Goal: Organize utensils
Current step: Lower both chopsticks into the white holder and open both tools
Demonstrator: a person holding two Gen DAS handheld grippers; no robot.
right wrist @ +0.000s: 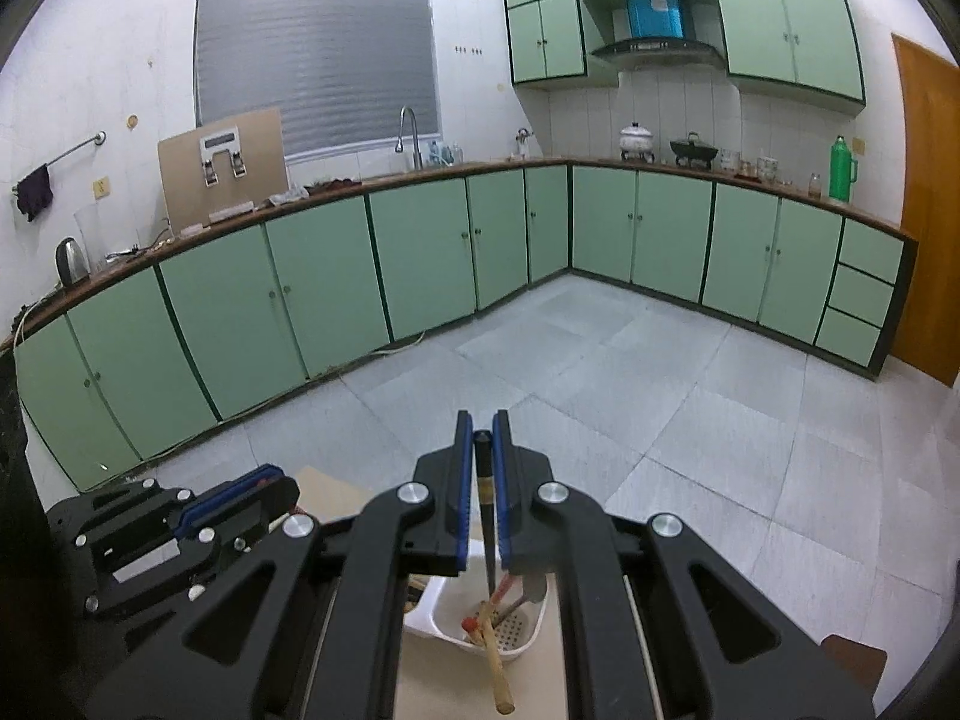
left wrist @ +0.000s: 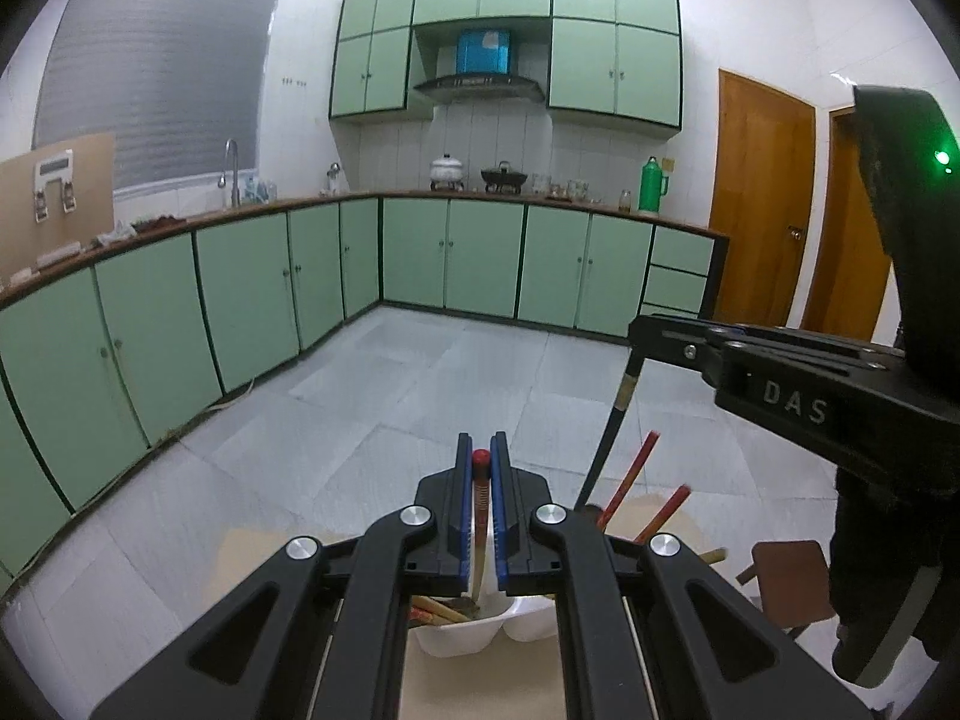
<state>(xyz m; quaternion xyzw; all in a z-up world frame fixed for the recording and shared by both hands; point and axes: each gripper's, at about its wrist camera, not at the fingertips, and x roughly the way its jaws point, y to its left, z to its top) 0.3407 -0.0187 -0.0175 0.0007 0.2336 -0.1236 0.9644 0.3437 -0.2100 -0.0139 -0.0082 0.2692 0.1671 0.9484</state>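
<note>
Green-doored kitchen cabinets (right wrist: 420,240) run around the far walls from nine to three o'clock. Below both cameras at six o'clock, a white plastic utensil caddy with compartments (right wrist: 528,636) stands on the pale bench (left wrist: 480,684). The left gripper (left wrist: 480,468) is clamped on a red-tipped patterned chopstick (left wrist: 480,483), upright over the caddy; its lower end is hidden behind the gripper. The right gripper (right wrist: 482,438) is closed on a black chopstick with a pale band (right wrist: 483,480), whose lower end reaches down into the perforated compartment. In the left view this black stick hangs at two o'clock beside two red chopsticks (left wrist: 630,480) leaning out of the caddy. A light wooden-handled utensil (right wrist: 495,669) juts over the rim.
</note>
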